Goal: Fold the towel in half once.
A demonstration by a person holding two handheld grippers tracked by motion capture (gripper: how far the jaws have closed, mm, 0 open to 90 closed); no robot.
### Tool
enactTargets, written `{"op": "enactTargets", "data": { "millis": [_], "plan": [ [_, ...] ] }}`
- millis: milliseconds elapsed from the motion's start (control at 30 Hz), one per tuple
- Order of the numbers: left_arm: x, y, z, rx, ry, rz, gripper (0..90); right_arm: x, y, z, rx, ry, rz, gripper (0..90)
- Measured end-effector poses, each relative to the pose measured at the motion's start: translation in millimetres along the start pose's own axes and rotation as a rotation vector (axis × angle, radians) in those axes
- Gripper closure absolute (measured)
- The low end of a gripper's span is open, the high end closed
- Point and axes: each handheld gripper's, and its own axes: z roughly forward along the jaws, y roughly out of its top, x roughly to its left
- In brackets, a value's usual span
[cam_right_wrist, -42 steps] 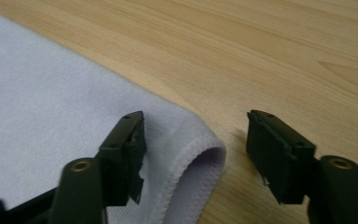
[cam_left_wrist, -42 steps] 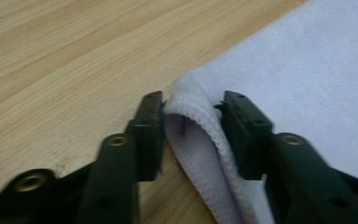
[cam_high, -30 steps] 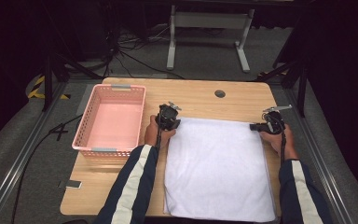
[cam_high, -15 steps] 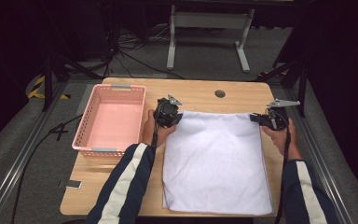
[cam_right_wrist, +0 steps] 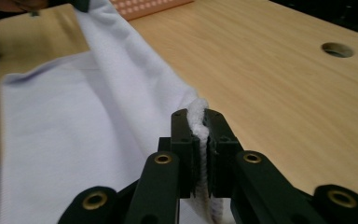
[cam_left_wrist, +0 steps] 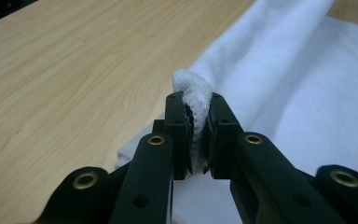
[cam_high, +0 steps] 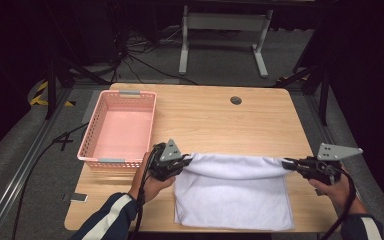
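A white towel (cam_high: 232,197) lies on the wooden table (cam_high: 215,117), its far edge lifted and stretched between the two grippers. My left gripper (cam_high: 186,161) is shut on the towel's left corner (cam_left_wrist: 192,88), which bulges out between the pads. My right gripper (cam_high: 286,163) is shut on the right corner (cam_right_wrist: 199,119) in the same way. The raised edge hangs over the near part of the towel (cam_right_wrist: 65,140), which rests flat on the table.
A pink plastic basket (cam_high: 120,127) stands at the table's left side, just beyond the left hand. A round cable hole (cam_high: 236,100) sits in the tabletop at the back. Bare wood (cam_left_wrist: 74,70) lies beyond the towel. A metal stand (cam_high: 222,37) and cables are on the floor behind.
Both grippers have drawn the towel's far edge up and back toward the person. The edge now hangs over the near half, and more bare table shows behind it.
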Motion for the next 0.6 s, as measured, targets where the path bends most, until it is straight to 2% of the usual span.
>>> {"op": "enactTargets", "data": {
  "millis": [33,67,167,200,233,267,333,367,400,433,467,500,600],
  "plan": [
    [-4.0,-7.1,-4.0,-0.004,-0.007,0.009,81.4,7.8,-5.3,-4.0,0.01,0.026,-0.01,83.3],
    [-6.9,-11.3,-6.2,-0.013,-0.016,0.006,81.3,15.8,-10.4,-6.7,0.031,0.039,-0.039,83.2],
    [-17.9,-24.5,-14.1,-0.009,-0.062,0.026,81.2,30.1,-21.8,-11.6,0.081,0.102,-0.074,82.9],
    [-23.1,-30.4,-15.8,0.026,-0.082,0.053,81.1,34.6,-26.1,-12.9,0.09,0.135,-0.078,82.7],
    [-26.8,-34.6,-16.5,0.039,-0.1,0.073,80.8,40.5,-32.4,-13.7,0.118,0.183,-0.095,82.4],
    [-29.5,-37.8,-16.9,0.053,-0.116,0.082,80.7,43.5,-36.8,-12.4,0.15,0.196,-0.115,82.4],
    [-38.3,-47.0,-14.6,0.107,-0.17,0.105,80.7,49.5,-46.7,-9.2,0.217,0.241,-0.116,82.3],
    [-38.3,-47.0,-14.6,0.107,-0.17,0.105,80.7,49.5,-46.7,-9.2,0.217,0.241,-0.116,82.3],
    [-42.6,-52.0,-12.1,0.149,-0.186,0.117,80.7,51.9,-53.1,-6.6,0.26,0.262,-0.112,82.1],
    [-44.3,-54.2,-10.9,0.174,-0.199,0.131,80.4,54.1,-59.9,-2.6,0.307,0.283,-0.111,82.0],
    [-46.0,-56.0,-8.8,0.185,-0.201,0.138,80.5,54.9,-63.8,-0.2,0.332,0.293,-0.105,81.8],
    [-47.7,-57.7,-7.0,0.209,-0.184,0.148,80.4,55.2,-67.0,1.8,0.348,0.288,-0.099,81.8],
    [-46.0,-57.5,-1.7,0.22,-0.174,0.154,80.4,54.1,-70.9,4.8,0.361,0.279,-0.086,81.8]
  ]
}}
